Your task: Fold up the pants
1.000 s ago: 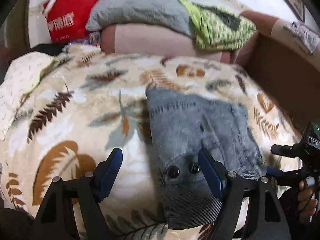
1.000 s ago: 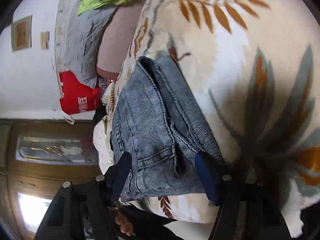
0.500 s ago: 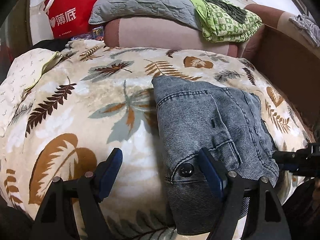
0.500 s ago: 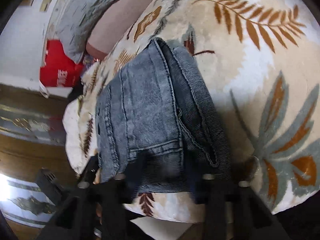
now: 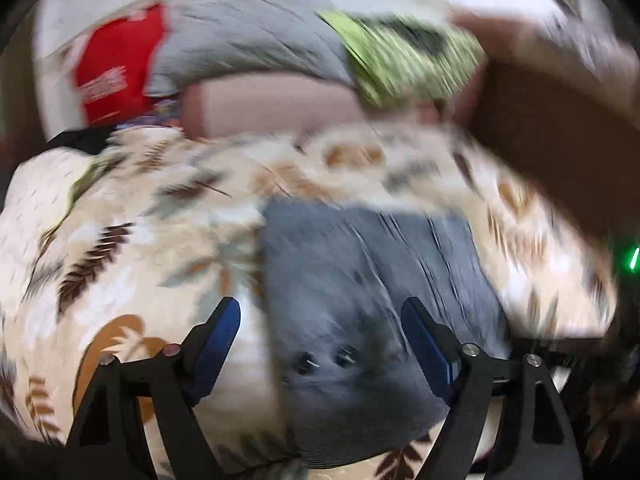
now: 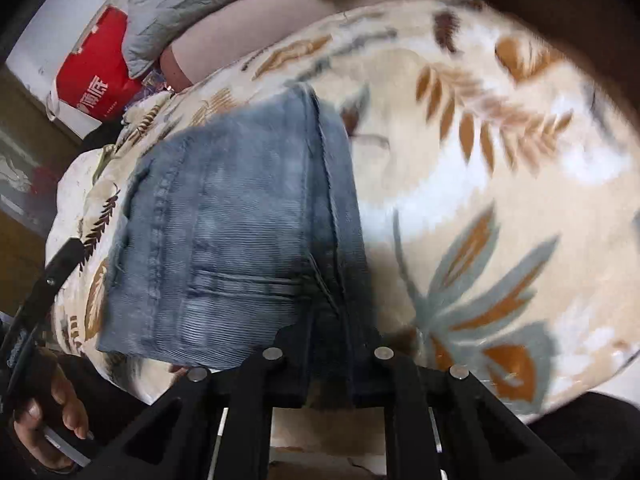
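Folded blue-grey denim pants [image 5: 368,292] lie on a leaf-patterned blanket [image 5: 132,264]. The left wrist view is motion-blurred. My left gripper [image 5: 320,328] is open, its blue-padded fingers [image 5: 218,340] spread over the near waistband end with two dark buttons, holding nothing. In the right wrist view the pants [image 6: 240,240] fill the centre-left. My right gripper [image 6: 328,364] has its jaws closed narrow on the near right edge of the pants, the denim pinched between them.
At the back are a grey pillow [image 5: 248,48], a green patterned cloth [image 5: 408,56], a pink bolster [image 5: 272,108] and a red bag [image 5: 116,68]. A brown headboard or wall [image 5: 560,140] stands to the right. The person's hand [image 6: 48,412] holds the left gripper's handle.
My right gripper has closed from open onto the pants' near edge and rotated. My left gripper has shifted quickly, staying open over the waistband.
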Action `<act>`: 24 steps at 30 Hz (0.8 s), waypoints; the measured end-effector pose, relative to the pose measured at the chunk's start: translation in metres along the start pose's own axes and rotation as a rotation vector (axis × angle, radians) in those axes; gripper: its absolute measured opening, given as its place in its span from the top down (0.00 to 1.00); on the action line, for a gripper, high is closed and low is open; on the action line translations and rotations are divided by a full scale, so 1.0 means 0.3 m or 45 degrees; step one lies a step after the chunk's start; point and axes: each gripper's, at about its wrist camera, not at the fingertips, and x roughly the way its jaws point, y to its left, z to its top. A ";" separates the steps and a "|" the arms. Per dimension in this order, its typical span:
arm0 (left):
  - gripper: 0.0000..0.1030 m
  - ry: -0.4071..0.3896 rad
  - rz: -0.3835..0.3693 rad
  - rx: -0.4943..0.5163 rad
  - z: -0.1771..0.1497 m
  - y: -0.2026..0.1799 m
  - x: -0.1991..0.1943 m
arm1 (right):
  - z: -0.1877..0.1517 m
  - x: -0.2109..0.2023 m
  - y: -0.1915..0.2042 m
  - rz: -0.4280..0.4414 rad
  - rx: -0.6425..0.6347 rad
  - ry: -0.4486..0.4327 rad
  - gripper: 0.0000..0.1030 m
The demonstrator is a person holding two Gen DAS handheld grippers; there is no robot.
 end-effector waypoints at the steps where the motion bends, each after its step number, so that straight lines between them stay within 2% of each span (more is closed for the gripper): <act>1: 0.19 0.081 0.031 0.082 -0.025 -0.039 0.056 | 0.002 -0.006 -0.020 0.028 0.033 -0.001 0.86; 2: 0.19 0.128 0.048 0.124 -0.048 -0.061 0.094 | 0.006 -0.012 -0.035 0.064 0.065 0.000 0.86; 3: 0.19 0.119 0.072 0.137 -0.065 -0.069 0.107 | 0.013 -0.030 -0.059 0.120 0.108 -0.006 0.86; 4: 0.18 0.080 0.081 0.135 -0.075 -0.072 0.104 | 0.018 -0.046 -0.070 0.126 0.117 -0.010 0.86; 5: 0.18 0.082 0.078 0.128 -0.073 -0.069 0.103 | 0.018 -0.062 -0.076 0.129 0.118 -0.023 0.85; 7: 0.17 0.092 0.057 0.106 -0.064 -0.057 0.106 | 0.031 -0.115 -0.088 0.209 0.150 -0.071 0.85; 9: 0.16 0.101 0.034 0.075 -0.063 -0.042 0.114 | 0.046 -0.147 -0.097 0.375 0.231 -0.068 0.81; 11: 0.15 0.106 0.013 0.048 -0.068 -0.033 0.117 | 0.040 -0.134 -0.104 0.546 0.329 -0.006 0.67; 12: 0.15 0.109 0.003 0.037 -0.068 -0.029 0.119 | 0.031 -0.117 -0.098 0.591 0.375 0.023 0.52; 13: 0.15 0.110 -0.005 0.026 -0.070 -0.024 0.121 | 0.019 -0.088 -0.096 0.617 0.422 0.063 0.43; 21: 0.14 0.123 -0.085 -0.063 -0.078 0.009 0.123 | -0.006 0.014 -0.138 0.566 0.588 0.153 0.43; 24: 0.13 0.122 -0.103 -0.081 -0.078 0.017 0.120 | -0.006 0.014 -0.133 0.526 0.577 0.161 0.43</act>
